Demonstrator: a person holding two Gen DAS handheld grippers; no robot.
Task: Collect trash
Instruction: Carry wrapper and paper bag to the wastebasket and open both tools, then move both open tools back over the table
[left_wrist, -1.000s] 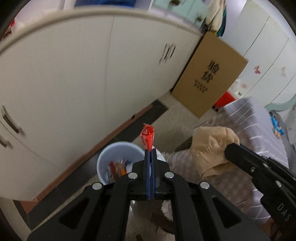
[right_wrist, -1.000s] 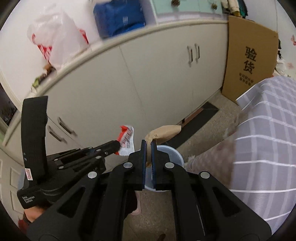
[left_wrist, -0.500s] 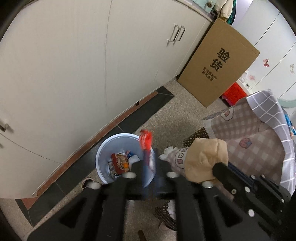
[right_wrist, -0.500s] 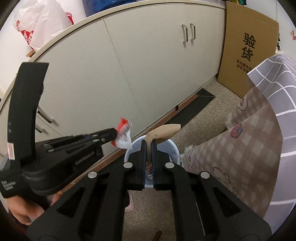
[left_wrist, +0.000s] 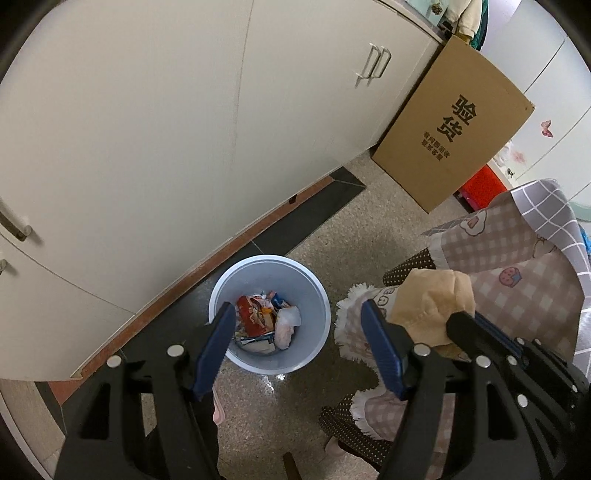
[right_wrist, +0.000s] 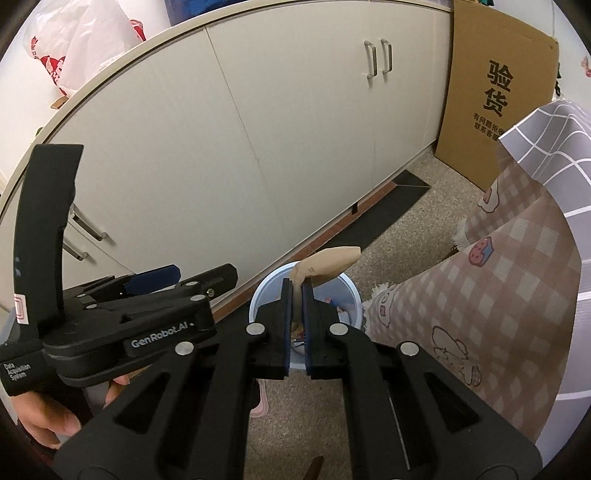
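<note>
Left wrist view: left tongs (left_wrist: 299, 332) gape empty over the bin (left_wrist: 317, 291), while at 3 o'clock right tongs (right_wrist: 296, 291) pinch a tan wad (right_wrist: 328, 260).

The trash bin (left_wrist: 314, 295) is pale blue, holding red and white wrappers (left_wrist: 258, 317). A beige wad (right_wrist: 328, 264) contrasts with the pink-checked, cartoon-printed cloth (right_wrist: 517, 280) and brown cardboard box (left_wrist: 454, 125).

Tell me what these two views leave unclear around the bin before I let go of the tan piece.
- Bin contents, right wrist view: hidden behind the right claw and the tan wrapper.
- Bin bottom, left wrist view: covered by piled trash.
- Tan wrapper: lower part hidden by the right claw's arm.
</note>
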